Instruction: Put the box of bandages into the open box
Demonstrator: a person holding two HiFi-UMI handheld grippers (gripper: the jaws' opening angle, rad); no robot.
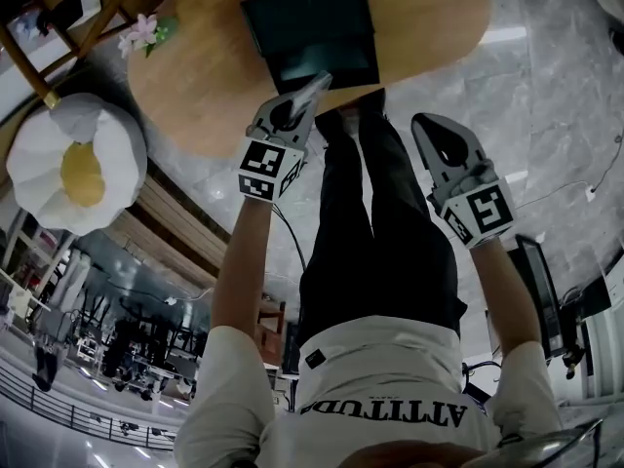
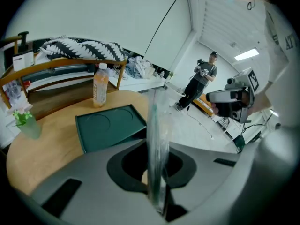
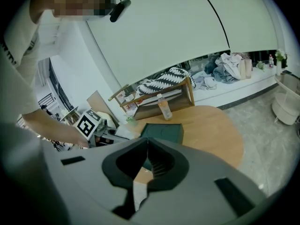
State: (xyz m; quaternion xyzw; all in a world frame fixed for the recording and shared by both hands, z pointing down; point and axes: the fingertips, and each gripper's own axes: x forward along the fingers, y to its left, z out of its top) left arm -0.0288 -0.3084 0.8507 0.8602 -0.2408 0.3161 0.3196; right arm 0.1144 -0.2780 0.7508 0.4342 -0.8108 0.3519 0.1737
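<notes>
The left gripper (image 1: 310, 91) has its jaws pinched nearly together on a thin clear plastic pack (image 2: 157, 114), apparently the bandage box, held near the dark green open box (image 1: 292, 13) on the oval wooden desk (image 1: 195, 76). The pack is probably light, slick and bendy, so its flat faces are the place to grip. The right gripper (image 3: 147, 140) has its jaws closed on nothing.

One oval wooden surface (image 1: 419, 37) carries one dark green box (image 1: 310, 27) at its near edge. One bottle of orange drink (image 2: 100, 86) stands toward its far edge, and one small potted plant (image 1: 144, 32) at its left end. There is one wooden rack (image 2: 70, 71) along the far edge, with one striped cloth (image 2: 84, 47) on top. One egg-shaped cushion (image 1: 73, 164) lies beyond the left end. There are two grippers, the left gripper (image 1: 310, 91) and the right gripper (image 1: 434, 130). There is also one clear packet (image 2: 157, 139) and one distant person (image 2: 202, 81).
</notes>
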